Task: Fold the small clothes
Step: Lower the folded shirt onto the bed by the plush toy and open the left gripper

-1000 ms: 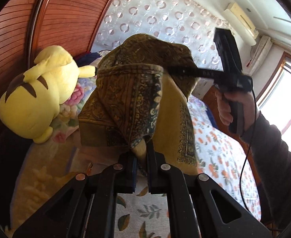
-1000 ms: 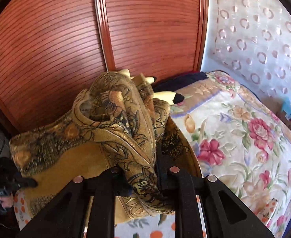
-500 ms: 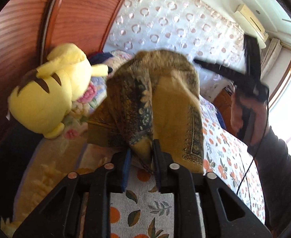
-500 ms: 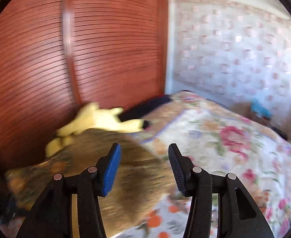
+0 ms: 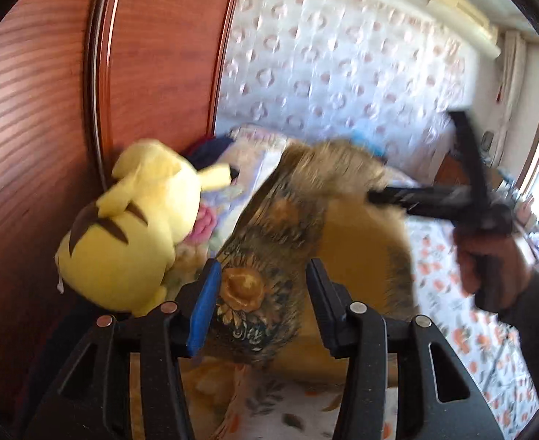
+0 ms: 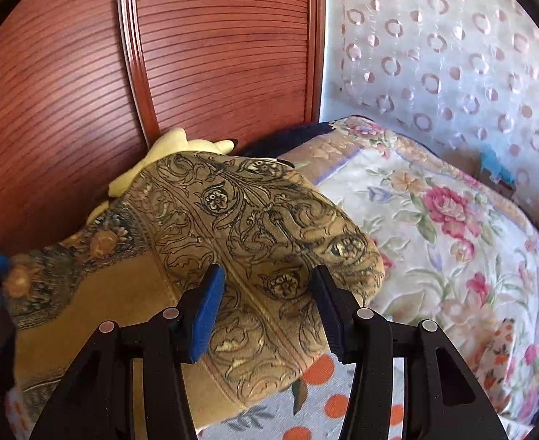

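A mustard-gold garment (image 5: 361, 242) with dark ornate print is dropping onto the bed, blurred in the left wrist view. My left gripper (image 5: 263, 267) has its jaws opening; a printed fold of the garment hangs between them, and the pads do not press on it. In the right wrist view the garment (image 6: 251, 205) lies spread in a mound just beyond my right gripper (image 6: 267, 271), which stands open with the cloth lying under its fingers, not gripped. The right gripper (image 5: 375, 196) also shows from the left, against the cloth's upper edge, with a hand (image 5: 489, 267) on its handle.
A yellow plush toy (image 5: 133, 242) leans against the red-brown wooden headboard (image 5: 31, 110) left of the garment. A floral quilt (image 6: 434, 238) lies to the right, below a circle-patterned curtain (image 6: 452, 55). The sheet (image 6: 320, 370) has orange dots.
Both grippers were shut on the raised garment. Both have let go: the right opened first, then the left. The garment has sunk toward the bed and spread out.
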`<state>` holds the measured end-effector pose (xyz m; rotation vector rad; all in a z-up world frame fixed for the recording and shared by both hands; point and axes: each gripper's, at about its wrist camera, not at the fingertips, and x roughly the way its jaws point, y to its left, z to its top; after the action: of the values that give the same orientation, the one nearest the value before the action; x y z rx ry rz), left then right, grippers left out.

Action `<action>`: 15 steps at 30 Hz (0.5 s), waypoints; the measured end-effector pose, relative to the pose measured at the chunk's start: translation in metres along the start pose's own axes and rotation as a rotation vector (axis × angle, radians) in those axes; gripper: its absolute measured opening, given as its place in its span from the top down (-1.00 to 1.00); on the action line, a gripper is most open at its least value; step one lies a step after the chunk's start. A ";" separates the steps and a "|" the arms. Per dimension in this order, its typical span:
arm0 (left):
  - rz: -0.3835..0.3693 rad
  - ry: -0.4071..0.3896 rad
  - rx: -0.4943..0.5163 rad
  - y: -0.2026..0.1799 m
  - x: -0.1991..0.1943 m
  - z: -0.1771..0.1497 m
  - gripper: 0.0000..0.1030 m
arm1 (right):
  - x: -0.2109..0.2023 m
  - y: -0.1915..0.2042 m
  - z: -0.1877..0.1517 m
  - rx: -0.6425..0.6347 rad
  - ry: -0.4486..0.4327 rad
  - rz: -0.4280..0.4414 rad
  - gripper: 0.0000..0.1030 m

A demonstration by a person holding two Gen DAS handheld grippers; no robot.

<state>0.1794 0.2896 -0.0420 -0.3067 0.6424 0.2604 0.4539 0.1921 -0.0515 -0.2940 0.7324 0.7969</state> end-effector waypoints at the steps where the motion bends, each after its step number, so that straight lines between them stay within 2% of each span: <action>1: 0.016 0.026 -0.004 0.005 0.006 -0.004 0.05 | -0.002 0.000 -0.002 0.003 0.000 0.004 -0.01; 5: 0.030 0.090 -0.024 0.016 0.014 -0.019 0.05 | -0.023 -0.008 -0.011 -0.013 0.006 0.008 -0.01; 10: 0.054 0.044 -0.022 0.008 -0.006 -0.020 0.05 | -0.048 -0.006 -0.020 0.004 -0.011 0.028 -0.01; 15: 0.048 0.005 -0.002 -0.006 -0.029 -0.015 0.04 | -0.095 0.000 -0.040 0.013 -0.059 0.039 -0.01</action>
<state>0.1512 0.2746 -0.0345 -0.2940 0.6549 0.3065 0.3901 0.1206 -0.0147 -0.2439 0.6893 0.8336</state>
